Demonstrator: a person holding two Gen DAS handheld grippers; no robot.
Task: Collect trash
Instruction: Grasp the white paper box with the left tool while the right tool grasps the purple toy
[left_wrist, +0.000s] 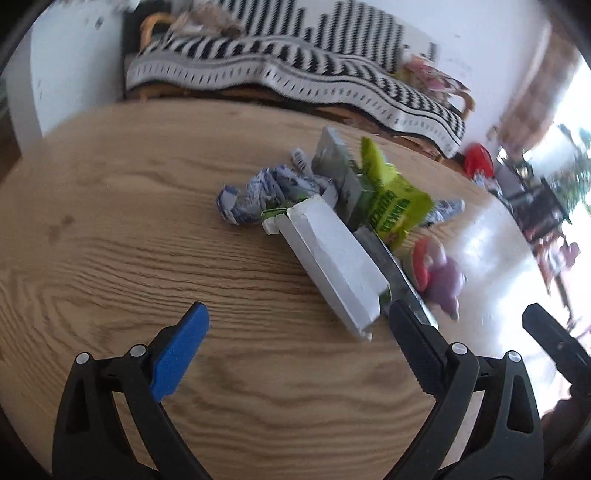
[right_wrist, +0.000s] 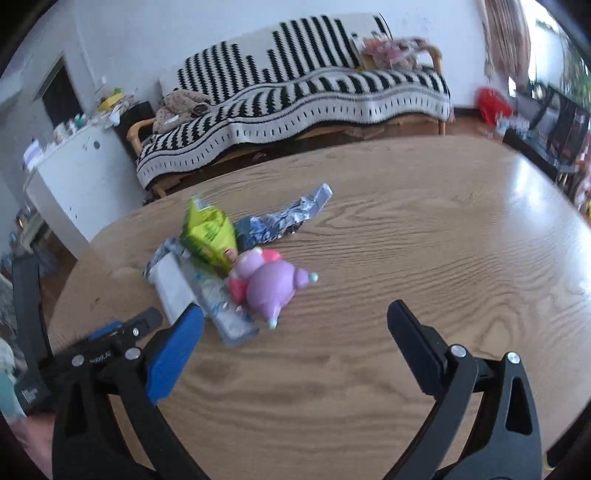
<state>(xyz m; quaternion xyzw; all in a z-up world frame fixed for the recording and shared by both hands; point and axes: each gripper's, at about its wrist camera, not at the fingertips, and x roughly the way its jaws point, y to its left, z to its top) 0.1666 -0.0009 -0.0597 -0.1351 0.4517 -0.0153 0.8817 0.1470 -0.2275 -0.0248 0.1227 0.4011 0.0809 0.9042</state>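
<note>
While our left gripper (left_wrist: 297, 319) and right gripper (right_wrist: 295, 319) hover with jaws spread wide and empty over the wood-grain table (left_wrist: 110, 206), the trash lies heaped mid-table: crumpled blue-white foil wrapper (left_wrist: 255, 194), flat white carton (left_wrist: 332, 262), glossy lime-green snack bag (left_wrist: 391, 195), then a rounded purple plastic toy (right_wrist: 271, 286) touching the pile.

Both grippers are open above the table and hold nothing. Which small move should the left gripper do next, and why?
Probably the left gripper should ease forward and a little right, so that its open jaws come around the white box, then close. The box is the nearest piece of the trash pile, on the wooden table just ahead of the black finger. The purple toy beside it looks like no trash.
</note>
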